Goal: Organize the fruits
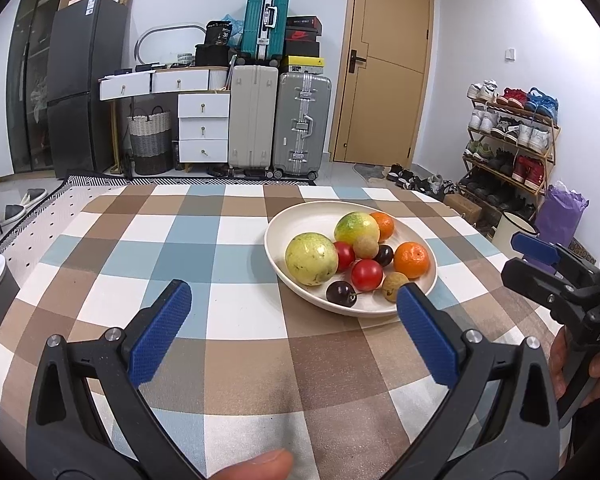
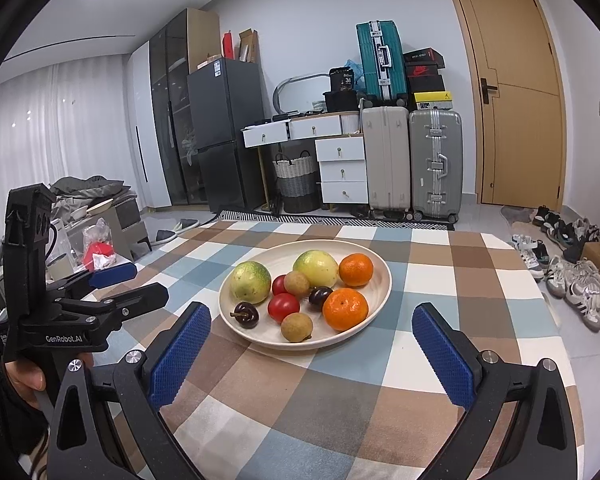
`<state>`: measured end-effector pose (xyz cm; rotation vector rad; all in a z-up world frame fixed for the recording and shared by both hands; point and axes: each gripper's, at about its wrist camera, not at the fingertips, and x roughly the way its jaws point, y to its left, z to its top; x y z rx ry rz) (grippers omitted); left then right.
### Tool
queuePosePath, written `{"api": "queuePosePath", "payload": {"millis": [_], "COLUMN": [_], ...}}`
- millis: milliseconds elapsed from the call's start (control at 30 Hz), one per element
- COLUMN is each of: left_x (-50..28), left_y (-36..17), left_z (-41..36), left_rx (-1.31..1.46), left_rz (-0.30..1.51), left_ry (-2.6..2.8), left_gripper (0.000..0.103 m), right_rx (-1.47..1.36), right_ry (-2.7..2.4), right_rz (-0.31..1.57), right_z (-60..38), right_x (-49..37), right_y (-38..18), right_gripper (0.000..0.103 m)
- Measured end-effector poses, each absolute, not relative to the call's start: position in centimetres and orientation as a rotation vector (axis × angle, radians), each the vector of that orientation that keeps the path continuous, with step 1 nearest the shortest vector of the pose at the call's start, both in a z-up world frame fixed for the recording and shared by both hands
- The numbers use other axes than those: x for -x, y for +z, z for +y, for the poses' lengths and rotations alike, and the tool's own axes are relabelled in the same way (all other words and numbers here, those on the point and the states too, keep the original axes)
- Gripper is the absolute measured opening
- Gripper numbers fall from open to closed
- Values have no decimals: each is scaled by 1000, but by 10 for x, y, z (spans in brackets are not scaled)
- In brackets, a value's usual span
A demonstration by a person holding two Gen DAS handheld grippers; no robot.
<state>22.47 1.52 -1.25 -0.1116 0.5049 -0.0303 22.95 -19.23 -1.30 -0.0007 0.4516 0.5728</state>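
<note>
A cream plate (image 1: 296,220) (image 2: 380,288) on the checkered tablecloth holds two yellow-green round fruits (image 1: 311,258) (image 2: 250,281), two oranges (image 1: 411,259) (image 2: 345,309), two red tomatoes (image 1: 366,275) (image 2: 283,307), two dark cherries (image 1: 341,293) (image 2: 245,314) and two brown longans (image 1: 392,285) (image 2: 297,327). My left gripper (image 1: 294,292) is open and empty, just in front of the plate's near-left edge; it also shows in the right wrist view (image 2: 130,280). My right gripper (image 2: 312,318) is open and empty, in front of the plate; it also shows in the left wrist view (image 1: 520,254).
The checkered tablecloth (image 1: 204,264) (image 2: 440,272) covers the table. Behind it stand suitcases (image 1: 300,120), white drawers (image 1: 204,128), a dark fridge (image 1: 80,80) and a door (image 1: 384,64). A shoe rack (image 1: 512,140) is at the right. Clutter lies at the left (image 2: 96,252).
</note>
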Motion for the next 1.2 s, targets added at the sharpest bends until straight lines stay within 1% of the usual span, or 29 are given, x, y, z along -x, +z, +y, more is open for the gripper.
{"api": "queuePosePath", "payload": {"millis": [600,1200], "left_x": [-225,-225], "left_y": [-13,-16], "left_z": [1,2], "left_rx": [46,67], "left_rz": [489,493], "left_ry": [-43,-45], "left_gripper": [102,102], "right_rx": [28,3], "right_ry": [574,570], "right_rz": [447,479], "right_z": [-186,-189], "right_x": [-225,-228], "right_y": [-15,-16], "right_gripper": [103,103]}}
